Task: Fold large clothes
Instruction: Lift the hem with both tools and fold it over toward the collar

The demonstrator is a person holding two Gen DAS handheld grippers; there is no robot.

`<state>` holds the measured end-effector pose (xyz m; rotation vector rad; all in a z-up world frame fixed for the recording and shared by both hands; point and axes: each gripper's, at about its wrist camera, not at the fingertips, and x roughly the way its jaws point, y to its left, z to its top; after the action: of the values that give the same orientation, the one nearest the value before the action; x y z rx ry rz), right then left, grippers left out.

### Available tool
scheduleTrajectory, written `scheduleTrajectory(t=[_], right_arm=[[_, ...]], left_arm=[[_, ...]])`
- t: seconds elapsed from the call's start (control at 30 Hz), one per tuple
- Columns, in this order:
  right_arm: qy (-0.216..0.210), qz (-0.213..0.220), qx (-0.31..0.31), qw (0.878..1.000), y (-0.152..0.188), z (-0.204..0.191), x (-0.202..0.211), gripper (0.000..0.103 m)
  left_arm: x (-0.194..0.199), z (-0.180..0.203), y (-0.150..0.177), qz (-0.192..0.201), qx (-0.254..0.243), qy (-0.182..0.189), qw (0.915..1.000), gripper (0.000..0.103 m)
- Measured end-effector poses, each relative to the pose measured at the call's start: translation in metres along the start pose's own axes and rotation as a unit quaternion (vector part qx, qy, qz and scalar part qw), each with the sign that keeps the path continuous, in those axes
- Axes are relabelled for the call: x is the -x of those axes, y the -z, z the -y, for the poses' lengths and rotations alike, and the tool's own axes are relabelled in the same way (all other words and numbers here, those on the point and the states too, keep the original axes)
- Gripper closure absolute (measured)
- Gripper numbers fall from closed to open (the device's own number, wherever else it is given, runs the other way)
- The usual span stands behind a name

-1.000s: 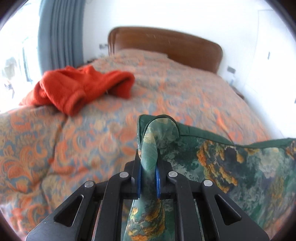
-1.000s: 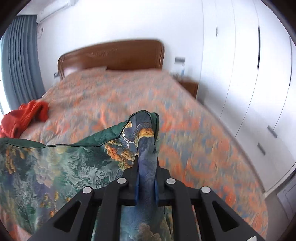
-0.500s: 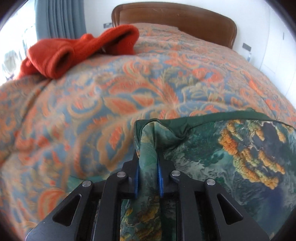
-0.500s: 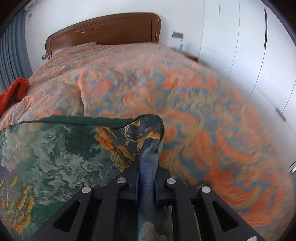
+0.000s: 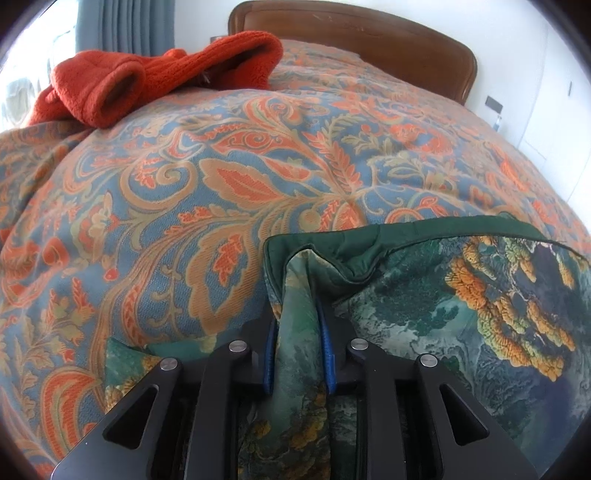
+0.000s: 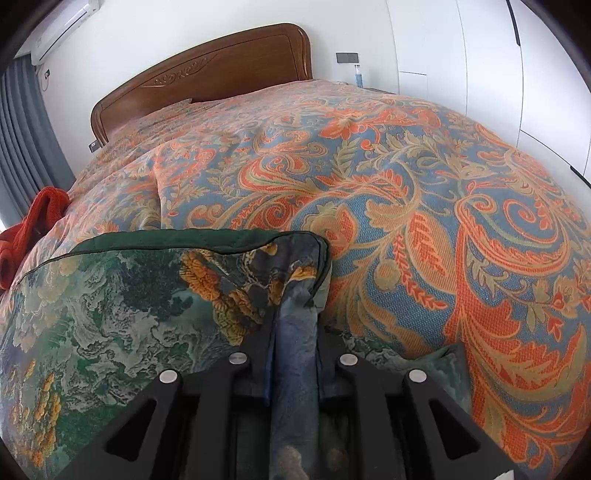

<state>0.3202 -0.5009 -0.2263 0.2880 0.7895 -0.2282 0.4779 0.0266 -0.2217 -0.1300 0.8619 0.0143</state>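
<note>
The bed (image 6: 424, 192) with its orange and blue paisley cover fills both views, its wooden headboard (image 6: 207, 81) at the far end. A green printed garment (image 5: 461, 295) lies on the bed's near end, well short of the headboard. An orange sweater (image 5: 147, 74) sits crumpled nearer the headboard. The left gripper (image 5: 299, 343) and right gripper (image 6: 293, 347) each clasp a bunched corner of the garment; both jaws have just been loosening, cloth between them.

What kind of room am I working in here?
A bedroom, most likely: a bed with a patterned bedspread and a wooden headboard, white wardrobe doors along one wall, and curtains by a window.
</note>
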Motion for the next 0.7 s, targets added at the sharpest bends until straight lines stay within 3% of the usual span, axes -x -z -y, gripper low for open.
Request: scheduleTrajectory(t=[0.37, 0.47, 0.57, 0.63, 0.7], right_arm=[[-0.001, 0.001, 0.0, 1.0, 0.001, 0.0, 0.001, 0.086], [-0.001, 0.002, -0.002, 1.0, 0.001, 0.001, 0.002, 0.087], [0.001, 0.003, -0.001, 1.0, 0.002, 0.002, 0.004, 0.086], [0.003, 0.005, 0.0, 1.0, 0.002, 0.002, 0.004, 0.086], [0.004, 0.006, 0.0, 1.0, 0.002, 0.002, 0.004, 0.086]], left_arm=[[0.009, -0.008, 0.006, 0.018, 0.018, 0.019, 0.9995, 0.08], [0.017, -0.01, 0.009, 0.036, 0.025, 0.014, 0.9989, 0.072], [0.03, -0.012, 0.013, 0.067, 0.033, 0.0, 0.9972, 0.053], [0.038, -0.014, 0.016, 0.089, 0.041, -0.009, 0.9951, 0.026], [0.043, -0.012, 0.016, 0.108, 0.04, -0.017, 0.9931, 0.016]])
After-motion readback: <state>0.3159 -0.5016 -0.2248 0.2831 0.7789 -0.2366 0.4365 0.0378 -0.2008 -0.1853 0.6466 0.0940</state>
